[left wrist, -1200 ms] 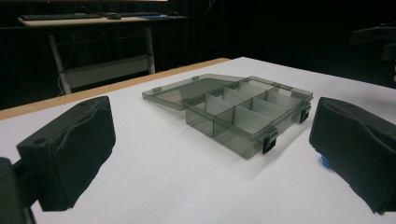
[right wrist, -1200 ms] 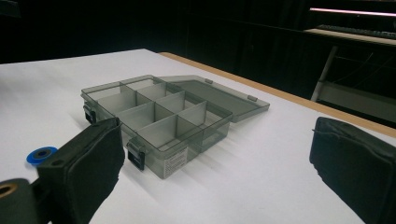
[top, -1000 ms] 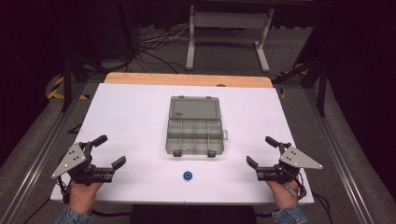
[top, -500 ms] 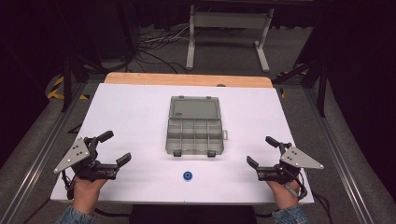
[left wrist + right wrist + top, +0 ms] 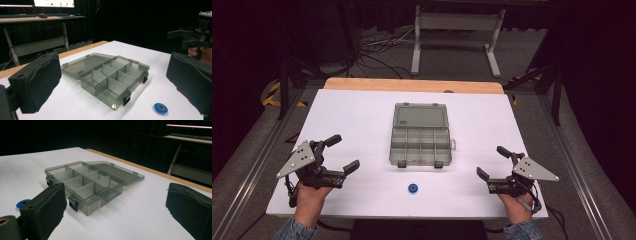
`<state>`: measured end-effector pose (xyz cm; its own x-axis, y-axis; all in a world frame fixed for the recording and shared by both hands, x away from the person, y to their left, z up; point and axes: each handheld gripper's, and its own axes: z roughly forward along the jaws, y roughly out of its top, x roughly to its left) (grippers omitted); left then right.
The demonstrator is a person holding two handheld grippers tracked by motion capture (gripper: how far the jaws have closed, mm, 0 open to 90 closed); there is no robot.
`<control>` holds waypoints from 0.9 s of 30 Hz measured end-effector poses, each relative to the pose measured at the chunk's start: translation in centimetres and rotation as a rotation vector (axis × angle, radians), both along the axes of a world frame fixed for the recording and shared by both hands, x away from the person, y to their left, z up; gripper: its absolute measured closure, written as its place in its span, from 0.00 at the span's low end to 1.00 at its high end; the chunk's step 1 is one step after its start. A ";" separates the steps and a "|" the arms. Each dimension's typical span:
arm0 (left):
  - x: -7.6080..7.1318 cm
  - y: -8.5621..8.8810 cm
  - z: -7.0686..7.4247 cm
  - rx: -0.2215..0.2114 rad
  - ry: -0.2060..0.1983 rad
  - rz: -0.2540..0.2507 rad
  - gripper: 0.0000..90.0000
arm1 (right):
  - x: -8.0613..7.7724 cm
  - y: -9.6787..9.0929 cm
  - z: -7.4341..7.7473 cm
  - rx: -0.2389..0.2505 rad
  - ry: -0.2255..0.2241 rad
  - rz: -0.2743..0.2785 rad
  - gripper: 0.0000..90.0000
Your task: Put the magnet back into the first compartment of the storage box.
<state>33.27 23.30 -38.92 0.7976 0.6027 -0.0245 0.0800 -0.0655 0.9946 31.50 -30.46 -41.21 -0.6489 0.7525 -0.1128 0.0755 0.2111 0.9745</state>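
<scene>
left gripper: it has moved in from the table's left edge toward the middle since a second ago. its jaws are wide apart and hold nothing.
right gripper: it sits in the same spot as before, near the right front corner. its jaws are wide apart too, with nothing in them.
what that means: it looks like the left side is starting a reach. the blue ring is the nearest small thing.
blue ring: it lies flat on the table, just in front of the box, between the two grippers and not touched.
box: a clear grey box with little rooms inside, all bare. its lid lies open flat at the back.
table: white and smooth on top, with a wood strip along the far edge.
room: dark all around, with cables on the floor and a white stand behind the table.
</scene>
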 end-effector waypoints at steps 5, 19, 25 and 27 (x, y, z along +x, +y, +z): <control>0.3 -1.4 0.8 0.010 -0.004 -0.027 0.01 | 0.0 0.0 0.0 -0.006 0.002 0.002 0.04; 1.1 -5.9 1.8 0.019 -0.013 -0.114 0.01 | 0.1 -0.1 0.0 0.002 0.003 0.008 0.04; 1.4 -7.6 2.1 0.025 -0.019 -0.144 0.01 | 0.1 -0.2 0.1 0.002 0.002 0.007 0.04; 1.5 -8.0 2.2 0.014 -0.018 -0.156 0.01 | 0.1 -0.2 0.1 0.000 -0.001 0.010 0.04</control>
<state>34.79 15.32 -36.70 0.8817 0.4719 -0.0019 0.0501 -0.0898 0.9947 31.60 -30.65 -41.15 -0.6560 0.7463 -0.1128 0.0729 0.2114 0.9747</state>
